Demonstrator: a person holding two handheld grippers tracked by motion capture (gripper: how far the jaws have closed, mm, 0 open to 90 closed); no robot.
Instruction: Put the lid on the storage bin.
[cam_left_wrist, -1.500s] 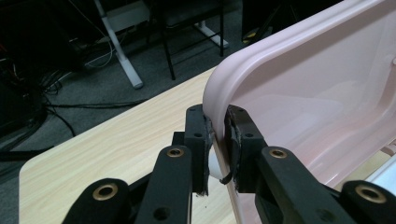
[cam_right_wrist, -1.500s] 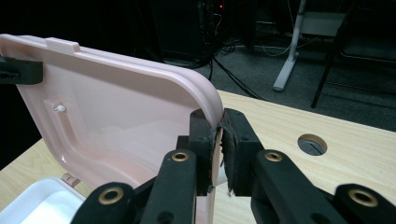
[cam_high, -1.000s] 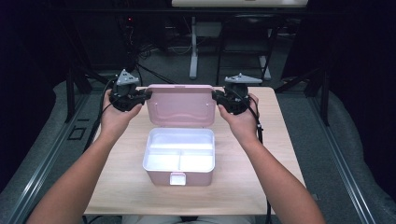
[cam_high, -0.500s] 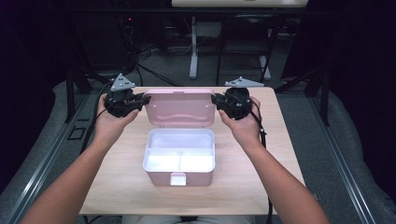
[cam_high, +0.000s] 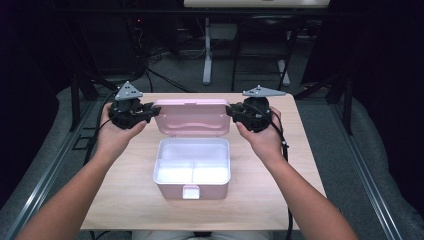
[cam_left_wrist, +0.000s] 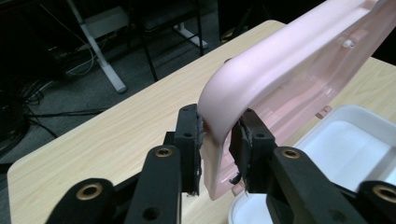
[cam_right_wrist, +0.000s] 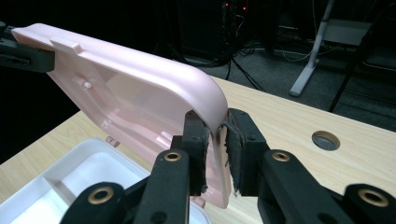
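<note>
A pink lunch box stands in the middle of the table with its white two-part base (cam_high: 192, 167) open. Its pink lid (cam_high: 192, 117) is raised behind the base. My left gripper (cam_high: 156, 111) is at the lid's left corner. Its jaws have just been opening, and the lid's rim (cam_left_wrist: 289, 70) still lies between the loosened pads of the left gripper (cam_left_wrist: 217, 140). My right gripper (cam_high: 230, 111) is at the lid's right corner. In the right gripper view the pads of the right gripper (cam_right_wrist: 215, 140) pinch the curved lid rim (cam_right_wrist: 140, 88).
The wooden table (cam_high: 125, 200) has bare room on both sides of the box, and a round cable hole (cam_right_wrist: 325, 140) near its far right. Behind the table are a dark floor, cables and a white desk leg (cam_high: 206, 55).
My left gripper has shifted slightly nearer along the lid's left edge and its jaws have widened. The lid's top edge sits a little lower. The right gripper has stayed put.
</note>
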